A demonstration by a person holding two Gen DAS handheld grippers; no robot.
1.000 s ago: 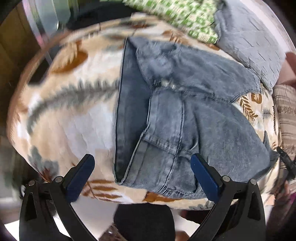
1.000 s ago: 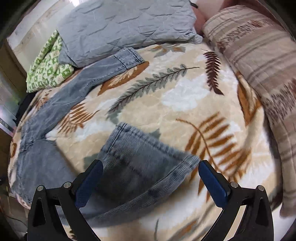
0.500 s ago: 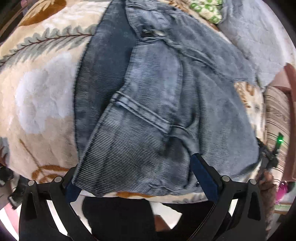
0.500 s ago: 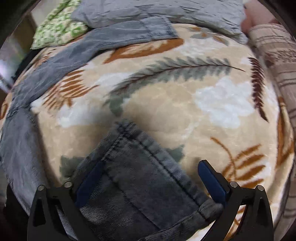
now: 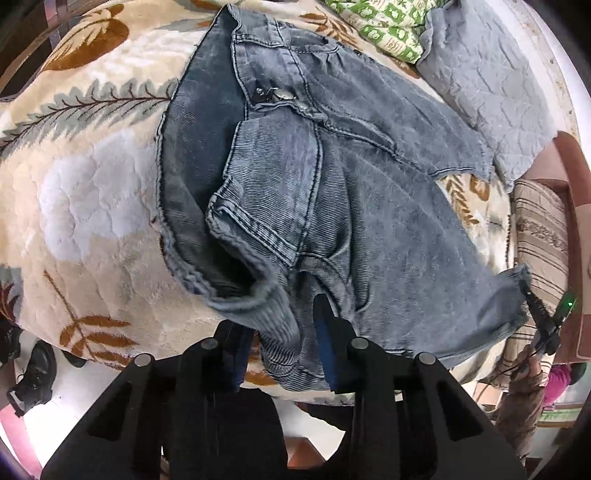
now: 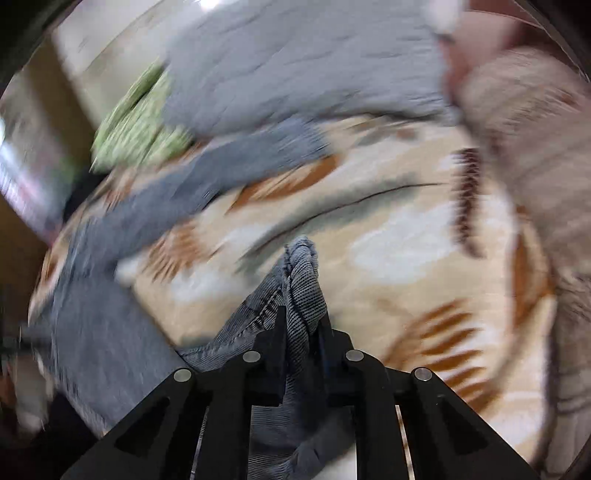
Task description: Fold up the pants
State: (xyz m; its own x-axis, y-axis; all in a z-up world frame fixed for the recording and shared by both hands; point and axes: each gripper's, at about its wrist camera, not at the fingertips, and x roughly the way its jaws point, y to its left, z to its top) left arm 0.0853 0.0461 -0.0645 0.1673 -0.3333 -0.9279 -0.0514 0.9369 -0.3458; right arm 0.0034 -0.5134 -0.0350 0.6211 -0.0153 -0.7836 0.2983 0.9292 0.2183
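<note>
The pants (image 5: pixel 332 177) lie spread on the leaf-patterned blanket (image 5: pixel 92 192) of a bed, with the waistband at the near edge and the two legs running away toward a grey quilt (image 5: pixel 491 85) and a green patterned cloth (image 5: pixel 384 22). The left gripper (image 5: pixel 284 332) has just been closing and its jaws now clamp a bunched corner of the waistband — the thick denim is squeezed between the blue pads. The right gripper (image 6: pixel 301 325) has also just been closing, and it is now shut on the hem of one pant leg, which stands up in a ridge between its jaws; this view is strongly blurred, so details around it are not clear. The fold itself is, I think, only starting. The risks come from the grips: the left one holds a crumpled lump and not a flat edge, so the waistband may twist or the open fly side may hang loose when lifted. The right one holds only a narrow fold of the hem, and heavy fabric could slip out if it is pulled fast. The plush blanket may also drag on the cloth and pull the far leg out of line.
</note>
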